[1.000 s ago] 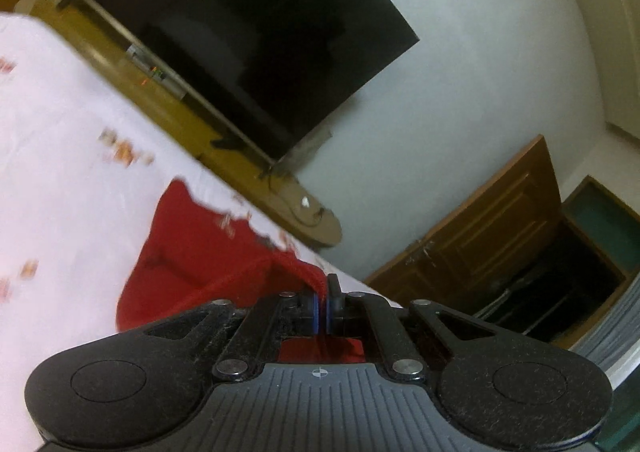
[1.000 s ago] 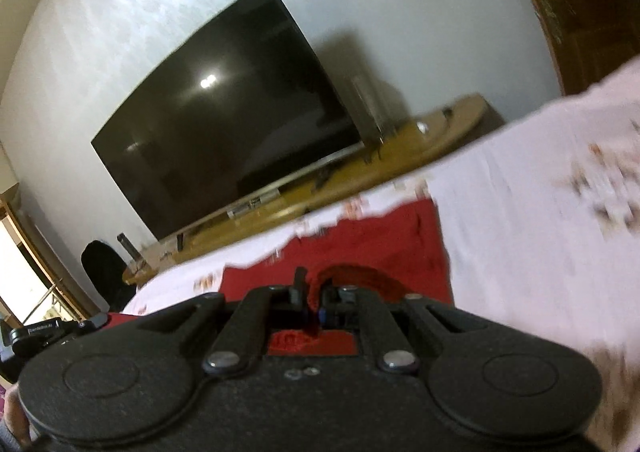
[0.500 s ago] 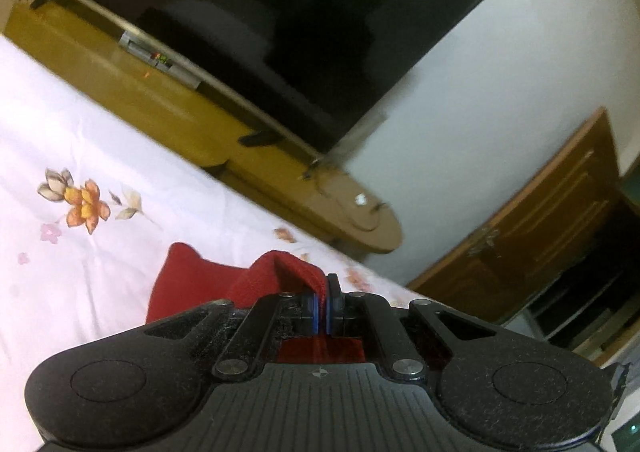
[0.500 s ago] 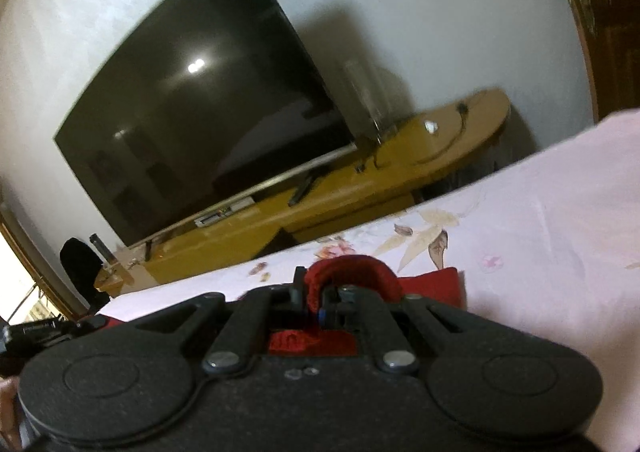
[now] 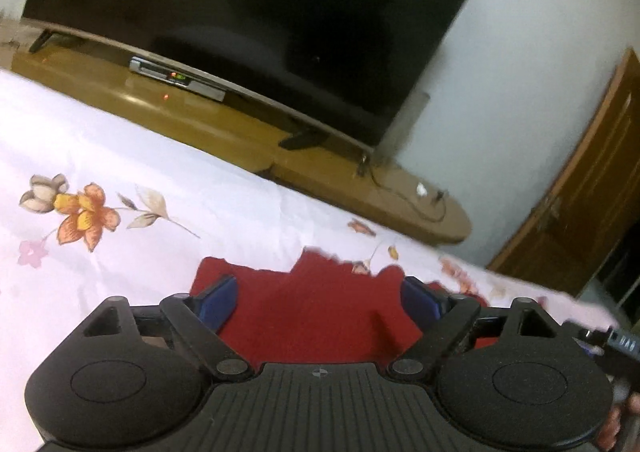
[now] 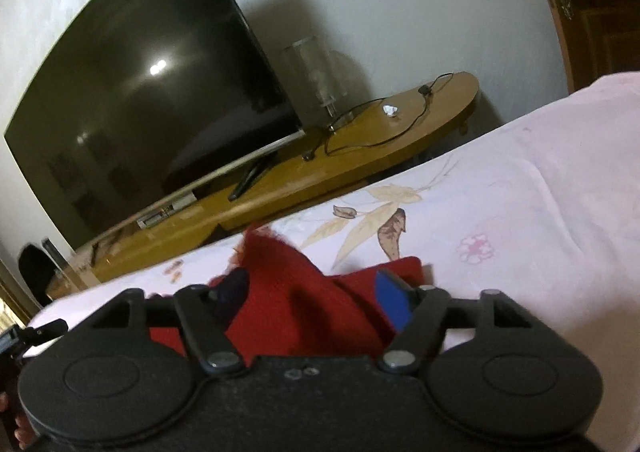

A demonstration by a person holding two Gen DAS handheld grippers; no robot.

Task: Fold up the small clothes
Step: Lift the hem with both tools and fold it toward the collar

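A small red knit garment [image 5: 316, 312] lies on the floral bedsheet [image 5: 120, 180], right in front of both grippers. My left gripper [image 5: 318, 294] is open, its blue pads wide apart over the cloth, holding nothing. In the right wrist view the red garment [image 6: 296, 300] has a raised fold between the fingers. My right gripper [image 6: 312, 288] is open too, with the cloth loose between the pads. The near part of the garment is hidden under both gripper bodies.
A large dark TV [image 5: 248, 12] stands on a low wooden stand [image 5: 332, 180] beyond the bed's far edge. A cable and a glass vase [image 6: 316, 76] sit on the stand. A wooden door [image 5: 592, 204] is at the right. The other gripper shows at the edge [image 5: 616, 340].
Both grippers were shut on the red garment's edge and carried it forward. Now both have opened and let the cloth drop onto the sheet.
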